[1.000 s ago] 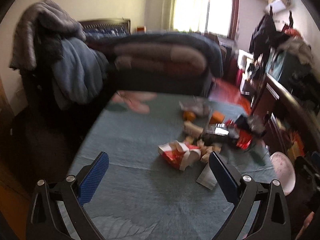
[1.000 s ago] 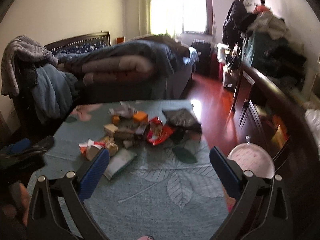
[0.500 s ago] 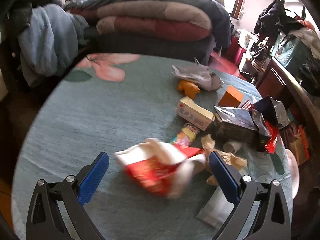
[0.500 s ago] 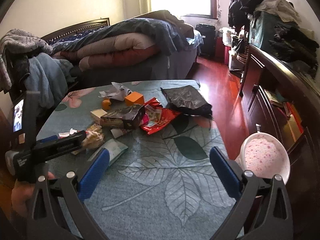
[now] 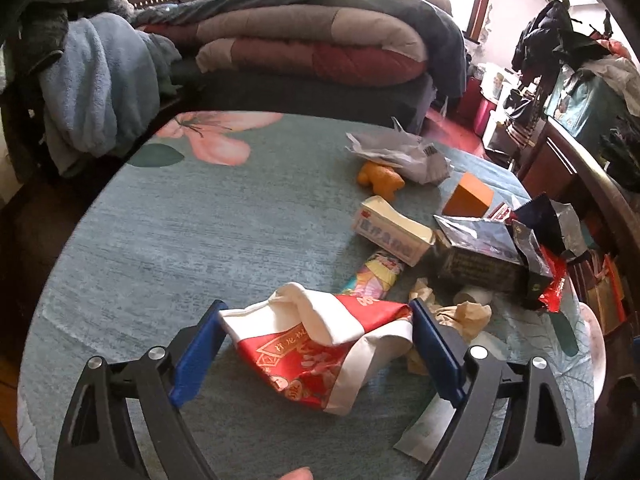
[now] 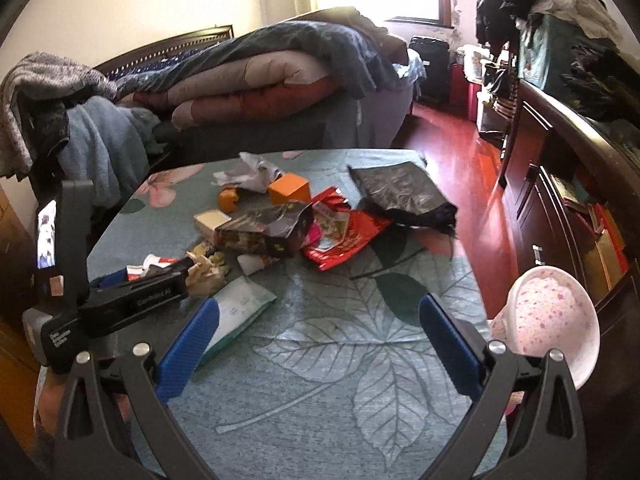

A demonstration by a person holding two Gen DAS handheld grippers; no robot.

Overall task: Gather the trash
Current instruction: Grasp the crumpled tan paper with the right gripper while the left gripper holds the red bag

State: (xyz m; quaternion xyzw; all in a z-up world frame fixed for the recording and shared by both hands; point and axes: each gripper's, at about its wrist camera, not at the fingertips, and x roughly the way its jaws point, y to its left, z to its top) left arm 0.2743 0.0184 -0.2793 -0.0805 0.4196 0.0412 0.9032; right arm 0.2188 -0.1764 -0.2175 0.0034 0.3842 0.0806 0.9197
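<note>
The left gripper [image 5: 316,354] sits low over the teal tablecloth [image 5: 208,216] with its blue pads on either side of a crumpled red-and-white wrapper [image 5: 320,344], and its jaws are closing on it; the pads look right at the wrapper's two ends, though whether they press yet I cannot tell, so I judge this the start of the first pick-up, chosen because that piece lies nearest the person's edge of the table; the rest of the trash lies in a loose heap just beyond and to the right: a cream carton [image 5: 394,230], a dark foil-topped box [image 5: 480,256], an orange box [image 5: 468,196], a red snack bag [image 6: 344,236], crumpled brown paper [image 5: 460,318] and a grey wad [image 5: 400,152]; the right gripper [image 6: 320,344] hangs with its jaws wide apart and nothing between them, over bare leaf-patterned cloth, probably waiting its turn; a pale wipes packet [image 6: 236,316] lies just beside its left pad; a pink speckled basin [image 6: 548,316] shows past the table's right edge, perhaps the place for the trash, but its base is cut off and I cannot say what it rests on; the wrapper's underside is hidden, the print on the packets is too small to read, and the room's edges are bent by the lens.
</note>
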